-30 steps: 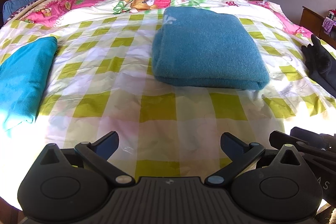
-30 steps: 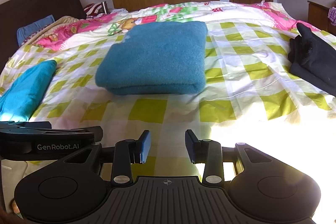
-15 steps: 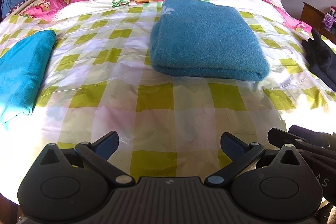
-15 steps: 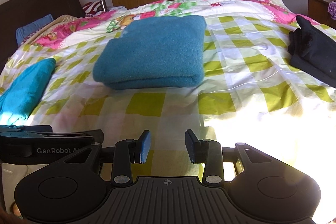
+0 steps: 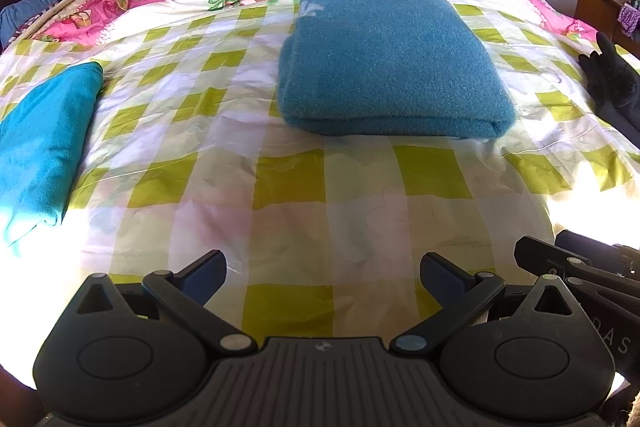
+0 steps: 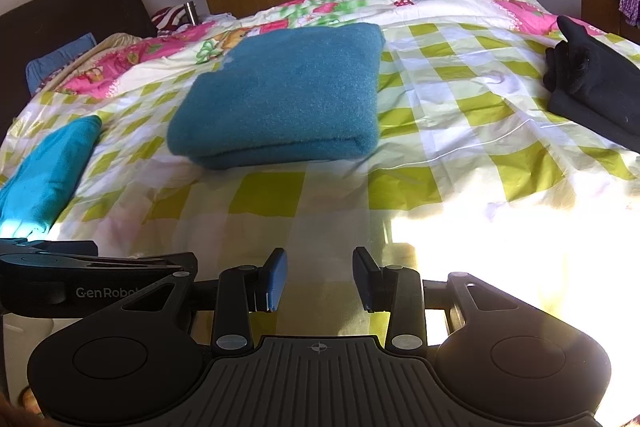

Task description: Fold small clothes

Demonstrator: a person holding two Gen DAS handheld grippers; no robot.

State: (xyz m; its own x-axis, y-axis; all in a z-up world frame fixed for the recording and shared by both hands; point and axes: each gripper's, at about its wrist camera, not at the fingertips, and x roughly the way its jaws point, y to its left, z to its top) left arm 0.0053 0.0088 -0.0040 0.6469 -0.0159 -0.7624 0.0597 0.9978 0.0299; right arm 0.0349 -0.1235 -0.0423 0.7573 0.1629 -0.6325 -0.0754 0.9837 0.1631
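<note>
Teal fleece garment [image 5: 392, 63] noted at centre of bed [image 5: 320, 187], already folded to a thick rectangle, fold edge facing the cameras. Second turquoise garment [image 5: 44, 131] lies at bed's left edge, loosely folded; black clothing [image 6: 596, 87] at right edge. Left gripper [image 5: 323, 269]: fingers spread wide, nothing held, above bare quilt short of the fleece. Right gripper [image 6: 320, 277]: fingers parted, narrower gap, also empty. Step judged: next item to be selected, prob. the black piece. Recommended: item to be drawn to clear quilt, spread flat, corners pinched w/ both grippers before folding.
</note>
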